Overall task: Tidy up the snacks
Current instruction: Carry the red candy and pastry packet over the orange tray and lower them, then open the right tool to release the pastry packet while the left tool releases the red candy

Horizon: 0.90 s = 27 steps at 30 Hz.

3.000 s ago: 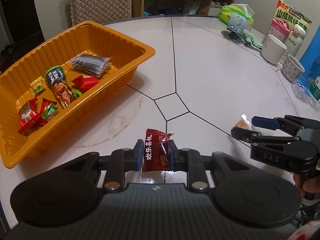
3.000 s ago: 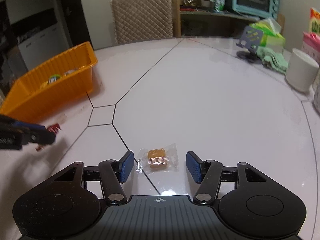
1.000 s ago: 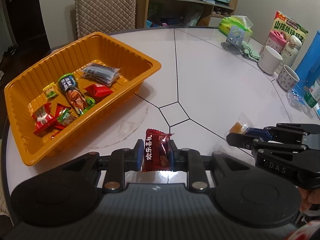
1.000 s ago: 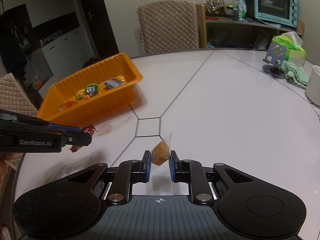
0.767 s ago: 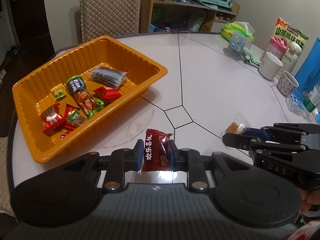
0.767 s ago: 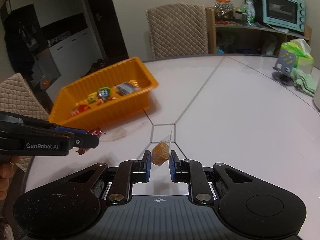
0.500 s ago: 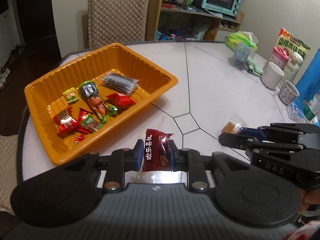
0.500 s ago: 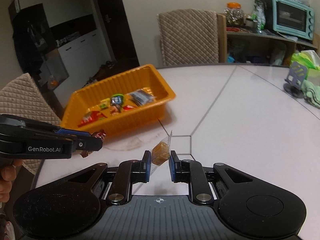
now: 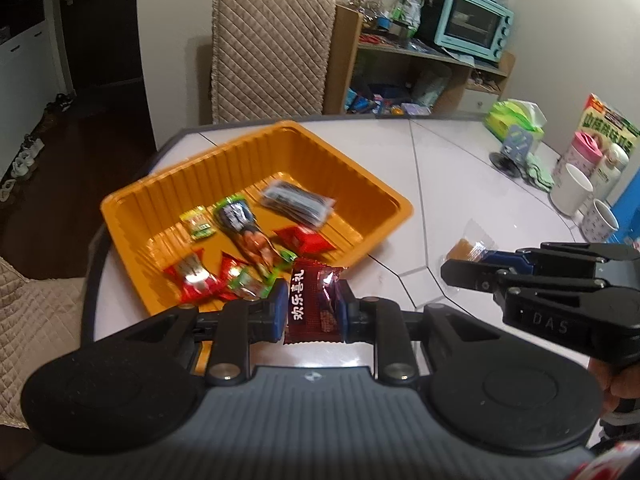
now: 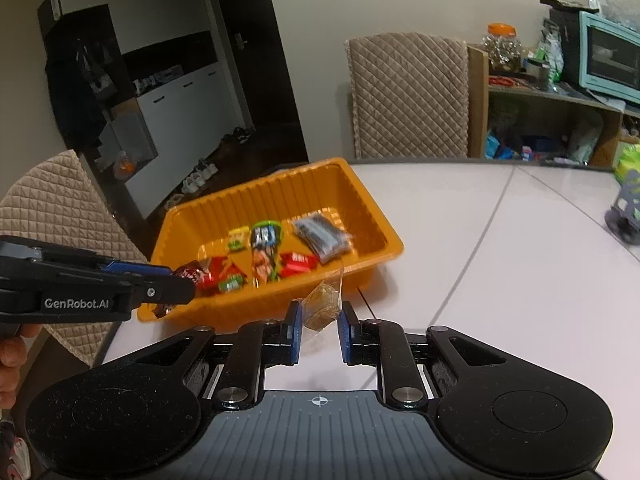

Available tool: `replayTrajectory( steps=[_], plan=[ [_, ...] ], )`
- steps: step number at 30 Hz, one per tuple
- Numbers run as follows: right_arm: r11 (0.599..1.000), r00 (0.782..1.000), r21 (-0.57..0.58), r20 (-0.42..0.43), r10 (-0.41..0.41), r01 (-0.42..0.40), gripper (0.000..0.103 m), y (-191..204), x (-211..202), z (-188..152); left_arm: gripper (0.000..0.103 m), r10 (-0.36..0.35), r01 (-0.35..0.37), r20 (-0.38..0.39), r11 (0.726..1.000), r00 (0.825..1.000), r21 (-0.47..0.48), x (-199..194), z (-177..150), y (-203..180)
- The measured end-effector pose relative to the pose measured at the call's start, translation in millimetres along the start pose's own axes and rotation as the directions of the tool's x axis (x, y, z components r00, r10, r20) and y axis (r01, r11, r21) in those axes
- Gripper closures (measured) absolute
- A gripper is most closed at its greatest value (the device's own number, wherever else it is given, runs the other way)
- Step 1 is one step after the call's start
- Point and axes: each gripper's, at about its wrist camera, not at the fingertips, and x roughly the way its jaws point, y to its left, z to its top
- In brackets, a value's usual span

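Observation:
My left gripper (image 9: 313,308) is shut on a dark red candy packet (image 9: 314,304) and holds it above the near edge of the orange tray (image 9: 384,192). The tray holds several wrapped snacks. My right gripper (image 10: 319,328) is shut on a clear-wrapped brown candy (image 10: 322,304) and holds it in the air in front of the tray (image 10: 376,220). In the left wrist view the right gripper (image 9: 464,264) shows at the right with the brown candy (image 9: 466,246). In the right wrist view the left gripper (image 10: 176,284) shows at the left with the red packet (image 10: 192,274).
The white round table (image 9: 460,168) carries mugs (image 9: 572,190), a pink bottle (image 9: 582,156), a snack box (image 9: 608,124), a phone stand (image 9: 512,148) and a tissue pack (image 9: 514,118) at the right. Quilted chairs (image 9: 272,52) stand behind the table and at its left edge (image 10: 52,200).
Both grippers have lifted and moved toward the orange tray with their candies; the tray now lies closer under them. The right gripper closed on the brown candy three seconds ago.

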Motion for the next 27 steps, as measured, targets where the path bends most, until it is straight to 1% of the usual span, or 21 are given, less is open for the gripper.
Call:
replayTrajectory(
  steps=[8,14,27],
  plan=[
    [1.0,1.0,-0.013,0.007,0.01,-0.01,0.084,2,30,30,0.081,0.025,-0.025,0.018,1.0,1.0,-0.017,4,15,22],
    [1.0,1.0,-0.02,-0.006,0.014,-0.014,0.084,3,51,44,0.081,0.044,-0.044,0.015,0.999,0.999,-0.026,12,22,37],
    [0.999,0.998,-0.039,-0.055,0.0,-0.002,0.084,-3,97,55,0.081,0.065,-0.065,0.002,0.997,0.998,-0.052,29,34,59]
  ],
)
